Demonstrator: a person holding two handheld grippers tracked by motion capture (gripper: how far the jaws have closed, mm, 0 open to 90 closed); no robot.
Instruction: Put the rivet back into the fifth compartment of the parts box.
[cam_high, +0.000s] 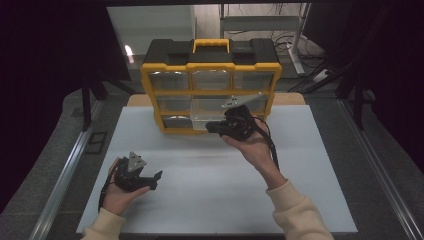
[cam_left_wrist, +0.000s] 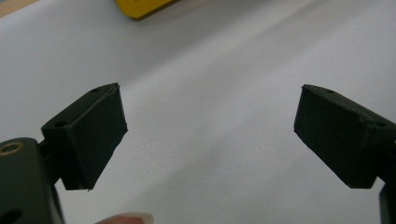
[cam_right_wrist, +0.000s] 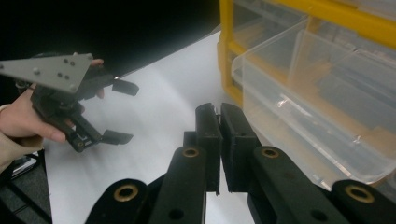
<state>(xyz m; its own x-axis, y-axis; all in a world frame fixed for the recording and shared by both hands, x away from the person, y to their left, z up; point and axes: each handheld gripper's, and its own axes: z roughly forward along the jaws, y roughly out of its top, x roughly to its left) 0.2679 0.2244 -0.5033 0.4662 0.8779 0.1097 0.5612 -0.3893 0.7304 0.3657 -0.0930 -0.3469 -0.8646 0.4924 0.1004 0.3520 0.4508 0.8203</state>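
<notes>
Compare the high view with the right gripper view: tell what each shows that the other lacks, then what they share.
High view alone: the organizer's black top and yellow handle, and the person's cream sleeves.
Right gripper view alone: the right gripper close up, jaws shut on nothing.
Both: the yellow organizer, its clear drawer pulled out, the white table and the open left gripper.

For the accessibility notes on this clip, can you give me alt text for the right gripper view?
The right gripper, its two black jaws shut with nothing between them, points past a clear plastic drawer pulled partway out of a yellow-framed organizer. Farther off at left, a hand holds the left gripper with open jaws above the white table.
</notes>
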